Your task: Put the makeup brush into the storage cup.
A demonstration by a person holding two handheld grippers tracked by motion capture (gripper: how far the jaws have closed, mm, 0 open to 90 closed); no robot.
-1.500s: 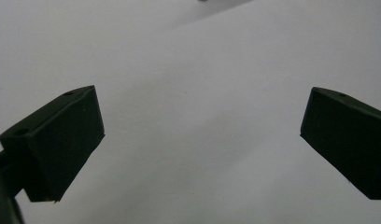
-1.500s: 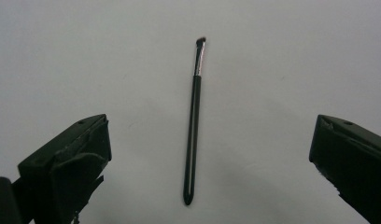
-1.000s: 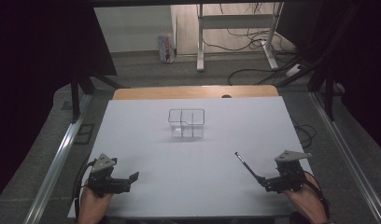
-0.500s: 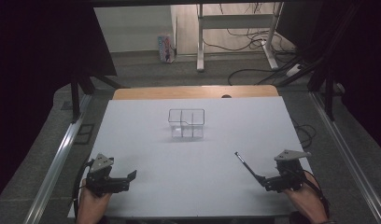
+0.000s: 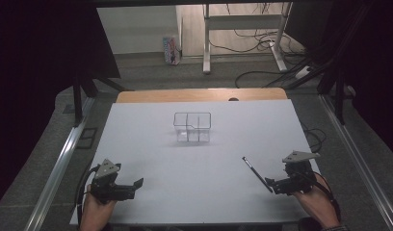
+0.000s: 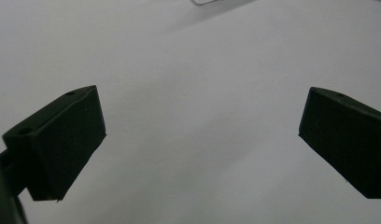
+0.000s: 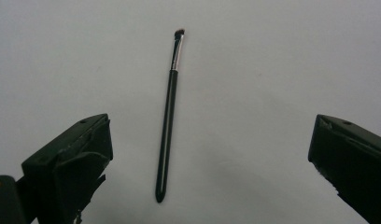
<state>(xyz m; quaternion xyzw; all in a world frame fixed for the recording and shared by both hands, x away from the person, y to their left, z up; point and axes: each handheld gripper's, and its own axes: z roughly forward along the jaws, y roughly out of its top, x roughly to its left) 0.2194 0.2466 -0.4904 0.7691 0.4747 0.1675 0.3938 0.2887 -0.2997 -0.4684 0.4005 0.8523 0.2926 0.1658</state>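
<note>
My right hand-held gripper [image 7: 205, 163] has its jaws spread wide and holds nothing, low over the white worktop [image 5: 151, 144]. The thin black makeup brush [image 7: 168, 121] lies flat between those jaws, its butt end nearest me and its bristle tip pointing away, a little left of the midline between them. That offset is my first worry: I judge that if I close as I stand, the left jaw meets the handle first and shoves it sideways, so it rolls or skids instead of being caught. The handle is slim and round and lies right on the surface, so the jaws may also scrape the worktop or pinch above it and miss. A grip near the butt end would probably leave the brush drooping or swinging.

My left hand-held gripper [image 6: 200, 140] is likewise spread and empty, over bare worktop, well apart from the brush.

Farther ahead, between both hand-held grippers, stands the clear divided organizer [image 5: 192, 126]. It looks light and hard to see; a careless approach could knock it aside, I think.
</note>
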